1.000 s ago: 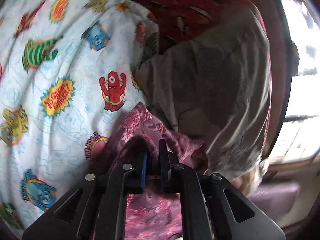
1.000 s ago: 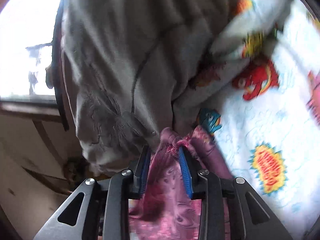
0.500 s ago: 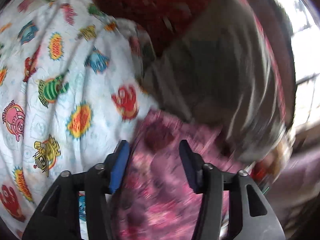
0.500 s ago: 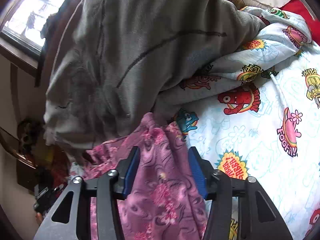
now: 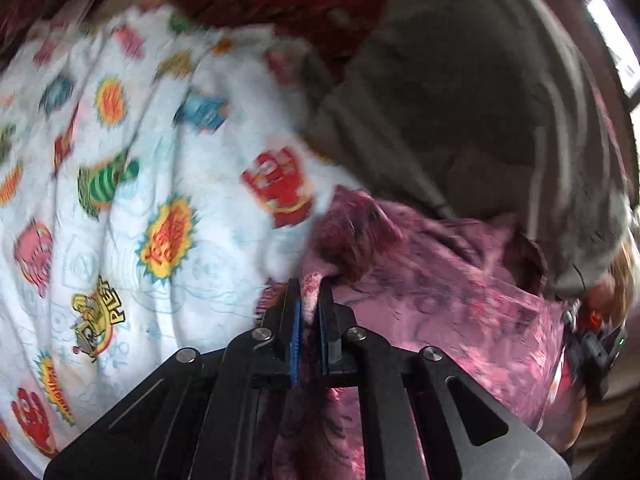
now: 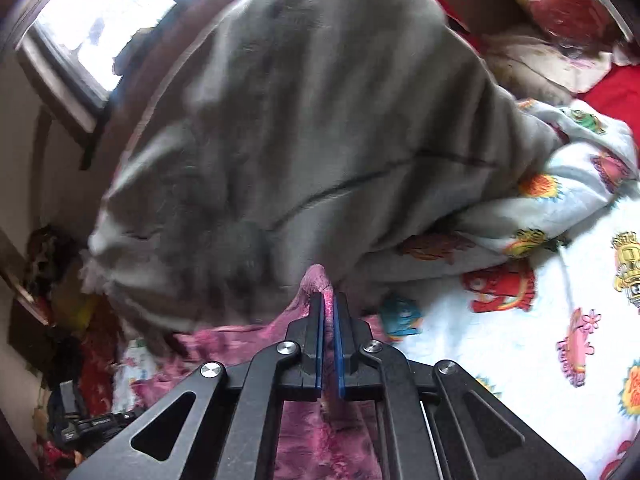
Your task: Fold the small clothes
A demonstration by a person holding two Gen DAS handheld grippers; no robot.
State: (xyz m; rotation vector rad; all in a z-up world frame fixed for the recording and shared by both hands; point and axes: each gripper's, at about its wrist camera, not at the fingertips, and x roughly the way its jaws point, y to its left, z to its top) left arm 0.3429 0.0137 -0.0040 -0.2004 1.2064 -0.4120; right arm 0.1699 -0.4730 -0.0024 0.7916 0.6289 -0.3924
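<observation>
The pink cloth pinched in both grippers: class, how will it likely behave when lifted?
The pink cloth will probably hang floppy: it bunches and creases where the left gripper pinches it. It looks thin, so likely light. A fold pokes above the right gripper, so the grip seems secure.

Cartoon-print sheet (image 5: 168, 152) carries grey blanket (image 6: 304, 128), pink garment (image 5: 440, 288).

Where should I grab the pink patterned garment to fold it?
At its bunched far edge, coming from the near side, one corner each. Both the left gripper and right gripper already pinch the pink patterned garment there, over the cartoon bedsheet.
</observation>
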